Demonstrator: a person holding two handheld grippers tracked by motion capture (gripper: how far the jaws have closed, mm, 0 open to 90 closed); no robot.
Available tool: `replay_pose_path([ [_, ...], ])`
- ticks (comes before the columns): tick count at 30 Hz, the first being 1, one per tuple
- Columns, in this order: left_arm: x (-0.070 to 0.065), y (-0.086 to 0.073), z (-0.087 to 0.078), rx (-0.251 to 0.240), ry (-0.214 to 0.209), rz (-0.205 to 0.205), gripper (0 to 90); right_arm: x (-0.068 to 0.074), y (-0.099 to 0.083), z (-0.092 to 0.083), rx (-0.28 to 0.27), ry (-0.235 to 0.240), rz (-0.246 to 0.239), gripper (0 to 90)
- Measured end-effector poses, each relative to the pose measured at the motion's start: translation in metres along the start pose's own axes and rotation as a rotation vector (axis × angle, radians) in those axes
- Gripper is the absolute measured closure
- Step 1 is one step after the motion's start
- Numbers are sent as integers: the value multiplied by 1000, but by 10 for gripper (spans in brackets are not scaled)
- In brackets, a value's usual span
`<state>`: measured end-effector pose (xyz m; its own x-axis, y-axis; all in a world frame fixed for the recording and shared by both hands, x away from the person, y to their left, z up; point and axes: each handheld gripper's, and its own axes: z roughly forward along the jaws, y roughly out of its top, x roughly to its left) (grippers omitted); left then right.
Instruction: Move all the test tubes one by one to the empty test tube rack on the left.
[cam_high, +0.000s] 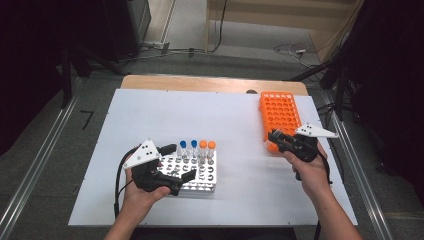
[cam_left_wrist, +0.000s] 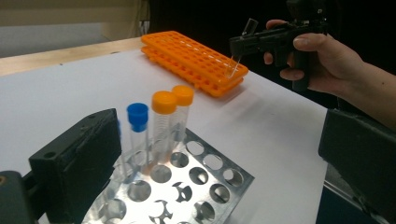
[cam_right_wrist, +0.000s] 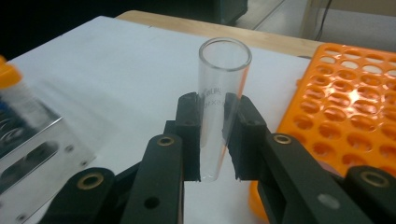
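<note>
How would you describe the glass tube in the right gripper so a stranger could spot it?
Find the orange rack at the far right of the white table. At its near end, the right gripper is shut on an open glass tube. Unlike the tubes in the metal rack, it has no coloured cap and looks empty.

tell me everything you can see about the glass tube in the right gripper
The glass tube is clear, uncapped and looks empty, with an open round rim on top and faint printed lettering on its wall. It stands nearly upright, pinched at mid-height between the black pads of the right gripper. It is carried above the white tabletop, at the near corner of the orange rack, its lower end touching nothing.
</note>
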<state>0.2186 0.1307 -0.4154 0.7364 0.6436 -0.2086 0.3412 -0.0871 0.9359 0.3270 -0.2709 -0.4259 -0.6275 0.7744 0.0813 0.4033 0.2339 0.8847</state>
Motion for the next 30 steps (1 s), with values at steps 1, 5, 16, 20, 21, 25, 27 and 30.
replay_pose_path([
  [1, -1, 0, 1, 1, -8, 2, 0, 4, -2, -2, 0, 9, -3, 731],
  [5, -7, 0, 7, 5, -24, 9, 0, 18, -12, -9, 8, 40, -27, 731],
  [16, -28, -1, 30, 29, -93, 36, 75, 70, -32, -21, 43, 182, -95, 732],
  [20, -39, -2, 43, 46, -146, 61, 222, 91, -33, -21, 56, 236, -140, 731],
  [21, -41, -2, 46, 54, -153, 71, 253, 95, -33, -20, 59, 246, -146, 731],
  [25, -50, -2, 58, 71, -179, 81, 374, 108, -35, -16, 77, 279, -171, 731],
  [27, -54, -2, 63, 75, -190, 84, 419, 112, -36, -14, 84, 288, -178, 731],
  [30, -59, -2, 71, 82, -204, 91, 476, 118, -37, -11, 95, 303, -187, 731],
])
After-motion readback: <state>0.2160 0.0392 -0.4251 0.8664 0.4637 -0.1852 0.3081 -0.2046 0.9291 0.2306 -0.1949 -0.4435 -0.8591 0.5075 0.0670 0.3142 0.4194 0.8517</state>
